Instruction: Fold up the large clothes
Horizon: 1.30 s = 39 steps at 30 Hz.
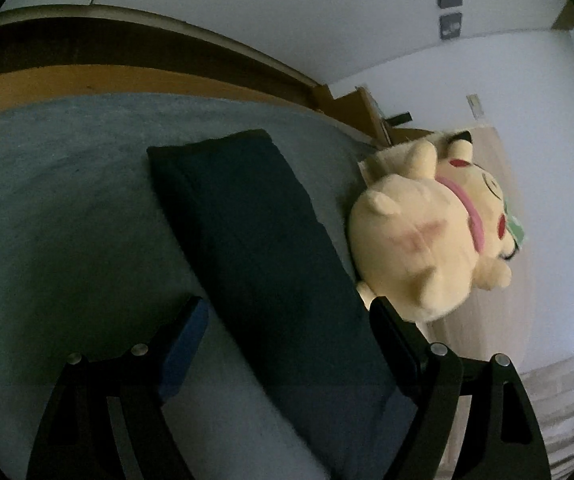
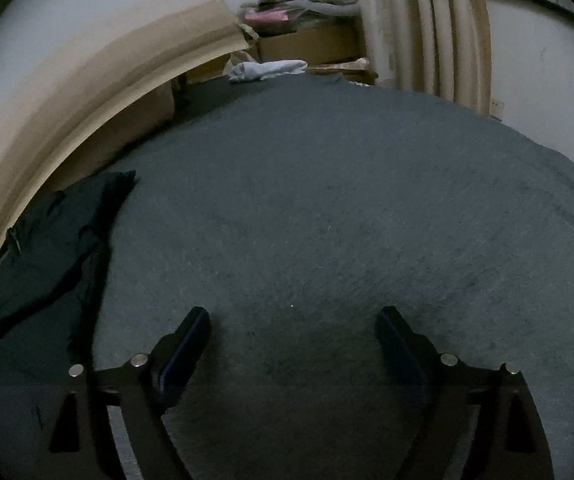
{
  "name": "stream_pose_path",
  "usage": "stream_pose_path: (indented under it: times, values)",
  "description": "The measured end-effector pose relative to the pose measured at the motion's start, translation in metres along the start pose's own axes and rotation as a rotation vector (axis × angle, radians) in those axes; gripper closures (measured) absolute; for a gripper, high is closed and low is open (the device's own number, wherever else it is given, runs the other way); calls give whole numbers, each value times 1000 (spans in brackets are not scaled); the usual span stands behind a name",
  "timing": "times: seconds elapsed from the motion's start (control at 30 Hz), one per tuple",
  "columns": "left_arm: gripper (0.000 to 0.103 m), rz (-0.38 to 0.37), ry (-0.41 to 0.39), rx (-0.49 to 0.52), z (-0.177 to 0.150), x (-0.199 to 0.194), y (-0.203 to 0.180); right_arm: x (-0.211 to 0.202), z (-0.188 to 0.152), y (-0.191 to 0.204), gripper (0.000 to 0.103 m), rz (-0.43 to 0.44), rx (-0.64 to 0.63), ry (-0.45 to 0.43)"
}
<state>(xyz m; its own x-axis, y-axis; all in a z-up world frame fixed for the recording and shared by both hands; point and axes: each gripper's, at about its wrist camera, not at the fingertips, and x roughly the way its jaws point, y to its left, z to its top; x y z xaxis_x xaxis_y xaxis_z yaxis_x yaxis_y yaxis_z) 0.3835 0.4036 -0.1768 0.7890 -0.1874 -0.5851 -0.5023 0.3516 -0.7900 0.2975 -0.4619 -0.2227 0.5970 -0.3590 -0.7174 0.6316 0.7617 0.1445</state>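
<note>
**Operator:** In my left wrist view the left gripper point(image 1: 287, 308) stands wide, nothing pinched; the folded dark garment point(image 1: 263, 256) runs as a long strip from mid-frame down to the bottom edge, passing between the fingers, and its lower end is cut off by the frame; whether the right-hand finger point(image 1: 395, 332) touches it I can't tell, the picture is blurred there.

**Observer:** Anything readable?

**Operator:** No writing I can make out; two dark squares point(image 1: 449, 4) on the wall at the upper right are too smeared to read; the cream plush toy point(image 1: 427, 232) lies just beside the garment's right edge, its face partly turned out of sight.

**Observer:** And the right side?

**Operator:** The right gripper point(image 2: 291, 324) is wide too, empty, over the bare grey-blue bed cover point(image 2: 327, 200); a crumpled dark cloth point(image 2: 47, 248) lies at the left of the frame, its lower part running out of view; I can't say if it's the same garment.

**Observer:** Room to move?

**Operator:** Open cover fills the centre and right of that view; a cardboard sheet point(image 2: 87, 120) borders the bed's left edge, a pale bundle point(image 2: 267, 70) sits at the far edge, top centre.
</note>
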Motion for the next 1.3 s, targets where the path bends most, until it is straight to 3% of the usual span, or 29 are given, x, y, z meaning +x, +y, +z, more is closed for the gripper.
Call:
stream_pose_path:
  times: [0.13,0.17,0.2,0.3,0.43,0.57,0.7,0.8,0.87,1.03,1.13,1.2,1.3]
  values:
    - [21,0,-19,-21,7,8,-1,4,-2,1,10,-1,-12,6]
    - [41,8,-26,-17,8,7,-2,7,0,1,9,0,-13,9]
    - [81,81,-26,13,10,10,-7,8,1,3,9,-1,-14,11]
    - [93,153,-13,40,14,16,-6,11,0,4,8,1,-18,15]
    - [95,201,-66,161,5,1,-35,14,1,1,6,12,-14,17]
    - [95,236,-161,375,-16,-30,-94,14,-1,0,5,26,-7,17]
    - [95,185,-264,602,-66,-72,-170,14,-2,-2,4,42,1,15]
    - [95,123,-290,716,-106,-87,-212,13,-4,-5,4,56,10,11]
    - [95,82,-286,771,-131,-91,-234,13,-4,-6,3,65,15,10]
    - [95,-45,-220,936,-232,-85,-298,11,-4,-10,3,92,34,2]
    - [95,-71,-180,1002,-274,-70,-317,10,-5,-13,2,111,48,-4]
    - [95,-89,-112,1050,-318,-48,-331,9,-6,-15,2,124,57,-8]
    - [96,-81,-56,1086,-358,-31,-330,9,-6,-18,2,138,67,-12]
